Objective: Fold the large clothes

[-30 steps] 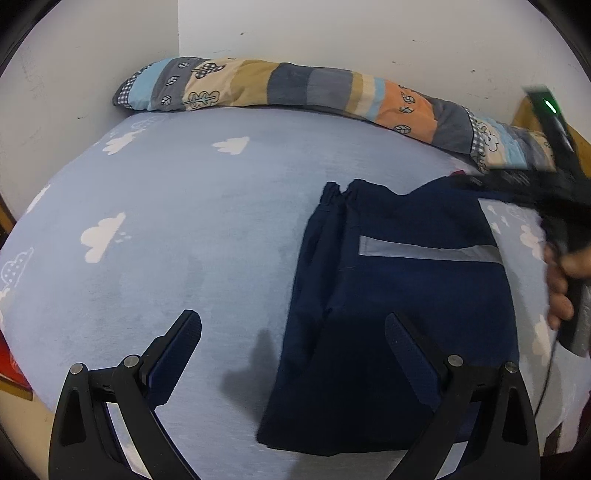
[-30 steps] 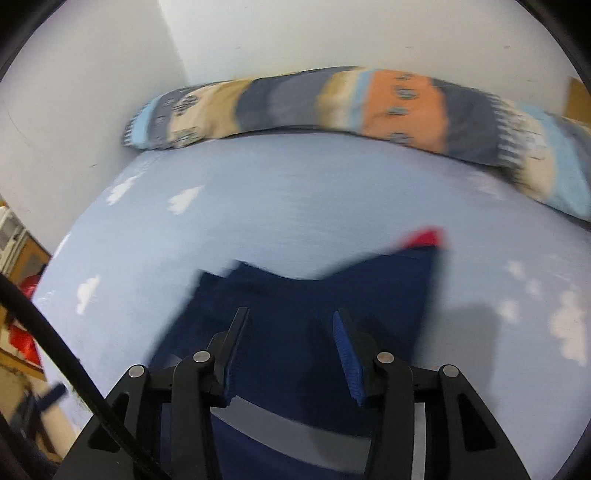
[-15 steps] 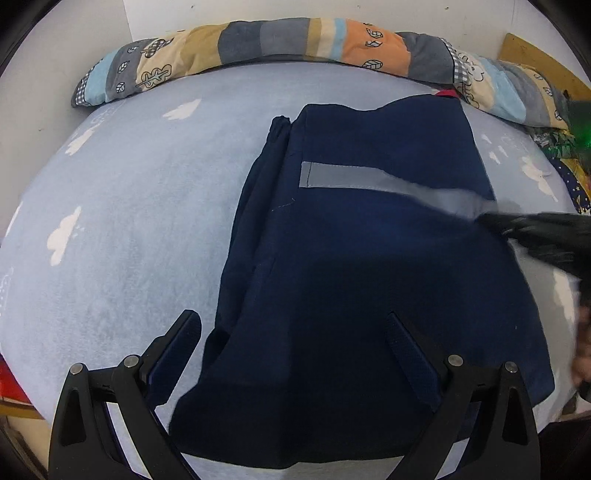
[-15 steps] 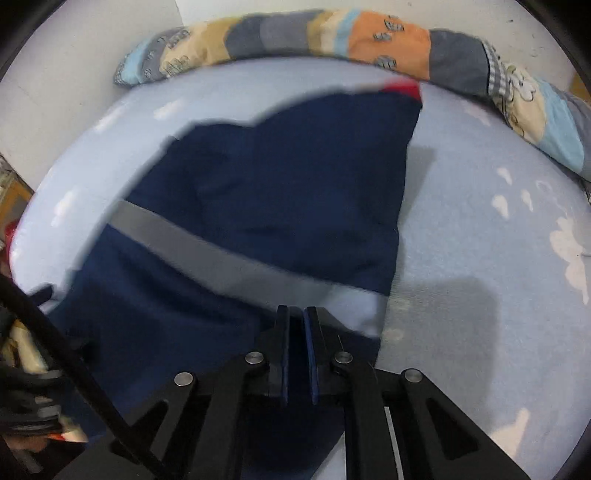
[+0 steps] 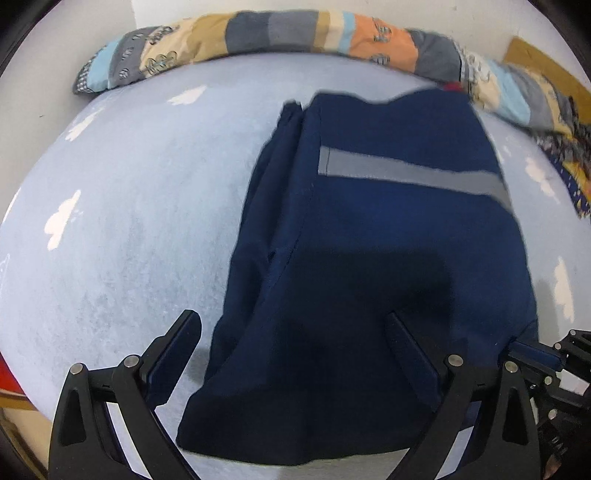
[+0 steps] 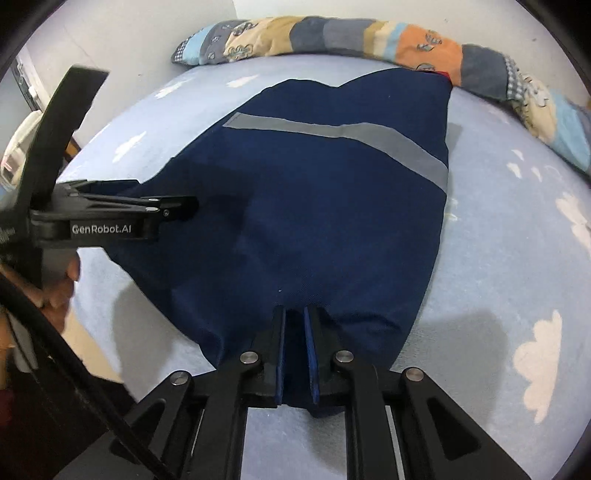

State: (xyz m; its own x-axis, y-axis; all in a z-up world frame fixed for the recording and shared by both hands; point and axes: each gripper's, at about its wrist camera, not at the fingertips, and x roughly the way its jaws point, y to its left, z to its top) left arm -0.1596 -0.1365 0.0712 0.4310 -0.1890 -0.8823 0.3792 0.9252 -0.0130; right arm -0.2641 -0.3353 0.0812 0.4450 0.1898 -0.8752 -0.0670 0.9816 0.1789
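Observation:
A navy garment (image 5: 376,240) with a grey reflective stripe lies folded on the light-blue cloud-print bed (image 5: 129,221); it also shows in the right wrist view (image 6: 325,192). My left gripper (image 5: 291,347) is open and hovers over the garment's near left edge, and it shows side-on in the right wrist view (image 6: 184,208). My right gripper (image 6: 294,325) is shut on the garment's near edge, pinching the cloth between its blue pads. It shows at the lower right of the left wrist view (image 5: 532,350).
A long patchwork bolster (image 5: 295,33) lies along the far edge of the bed against the white wall, also in the right wrist view (image 6: 369,37). The bed's left edge drops off beside furniture (image 6: 22,129). A wooden board (image 5: 543,62) stands at the far right.
The right gripper, open over the garment a second ago, has closed on its near edge. The left gripper has stayed open while the view shifted over the garment.

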